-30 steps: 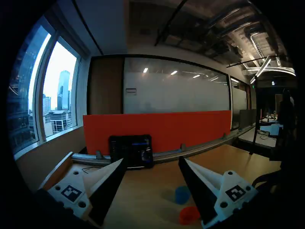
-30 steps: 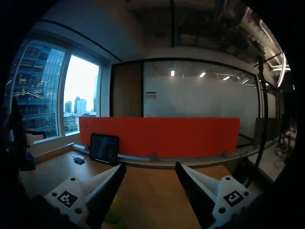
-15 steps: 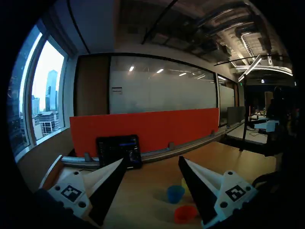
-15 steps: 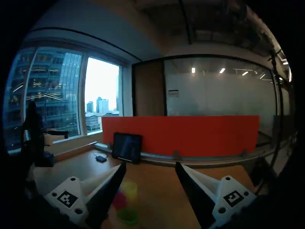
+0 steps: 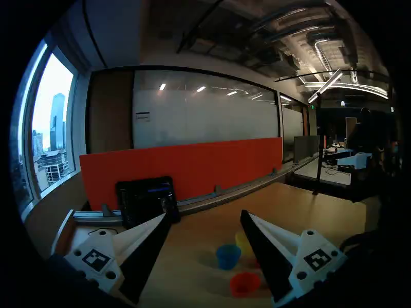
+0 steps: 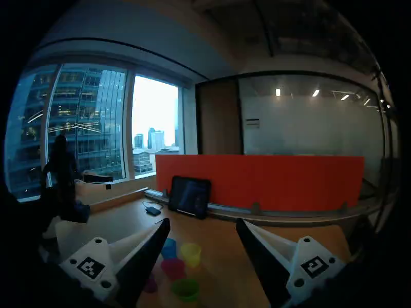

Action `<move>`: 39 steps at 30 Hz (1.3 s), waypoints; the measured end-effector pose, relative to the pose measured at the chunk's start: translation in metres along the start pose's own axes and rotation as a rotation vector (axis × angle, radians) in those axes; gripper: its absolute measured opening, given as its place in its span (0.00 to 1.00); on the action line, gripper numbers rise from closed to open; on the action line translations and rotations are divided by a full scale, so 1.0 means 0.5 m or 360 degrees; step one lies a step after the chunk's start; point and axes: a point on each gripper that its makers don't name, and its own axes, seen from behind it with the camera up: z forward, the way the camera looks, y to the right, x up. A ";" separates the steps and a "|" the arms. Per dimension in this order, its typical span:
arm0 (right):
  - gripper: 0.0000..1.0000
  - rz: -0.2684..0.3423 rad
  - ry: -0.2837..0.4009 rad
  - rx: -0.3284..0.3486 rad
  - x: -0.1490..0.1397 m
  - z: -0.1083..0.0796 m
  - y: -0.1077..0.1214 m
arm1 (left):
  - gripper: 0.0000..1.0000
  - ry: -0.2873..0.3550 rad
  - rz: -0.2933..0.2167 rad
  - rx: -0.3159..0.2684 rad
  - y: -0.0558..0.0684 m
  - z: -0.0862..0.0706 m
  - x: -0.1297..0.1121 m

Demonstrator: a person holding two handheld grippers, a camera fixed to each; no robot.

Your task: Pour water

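Since the earlier frames both views have been swung toward the cups, which now lie higher between the fingers; in the right gripper view two further cups have been brought in. Five small open cups are counted there, clustered near on the wooden desk (image 6: 226, 272): a blue cup (image 6: 168, 248) and a yellow cup (image 6: 190, 253) farther off, a magenta cup (image 6: 173, 267) between, a green cup (image 6: 185, 289) nearest, and a purple cup (image 6: 151, 284) at the left, half hidden by a finger. One red cup (image 5: 244, 283) is seen in the left gripper view, just near of the blue and yellow cups; whether it is a sixth cannot be told.

The cups are judged light, thin-walled, stiff and easily tipped or slid. Each is best taken across its wall at mid-height, gently. Whether any holds water cannot be told.

The left gripper (image 5: 204, 214) and the right gripper (image 6: 203, 222) are both held spread and empty, above the cups and clear of them.

One tablet (image 6: 190, 196) is propped at the far edge, against one orange partition (image 6: 287, 179).
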 end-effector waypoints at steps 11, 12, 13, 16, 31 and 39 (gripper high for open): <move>1.00 -0.0013 -0.0074 0.0130 -0.032 0.011 -0.032 | 0.98 -0.0056 0.0034 -0.0143 0.023 0.024 -0.029; 1.00 -0.0018 -0.0086 0.0141 -0.035 0.012 -0.034 | 0.98 -0.0064 0.0039 -0.0155 0.024 0.028 -0.033; 1.00 -0.0025 -0.0097 0.0150 -0.038 0.013 -0.035 | 0.98 -0.0072 0.0042 -0.0166 0.025 0.031 -0.037; 1.00 -0.0049 -0.0128 0.0180 -0.047 0.016 -0.041 | 0.98 -0.0099 0.0045 -0.0201 0.029 0.041 -0.050; 1.00 -0.0154 -0.0317 0.0317 -0.134 0.024 -0.062 | 0.98 -0.0294 0.0101 -0.0350 0.061 0.096 -0.138; 1.00 -0.0191 -0.0425 0.0374 -0.187 0.032 -0.072 | 0.99 -0.0387 0.0103 -0.0426 0.071 0.128 -0.186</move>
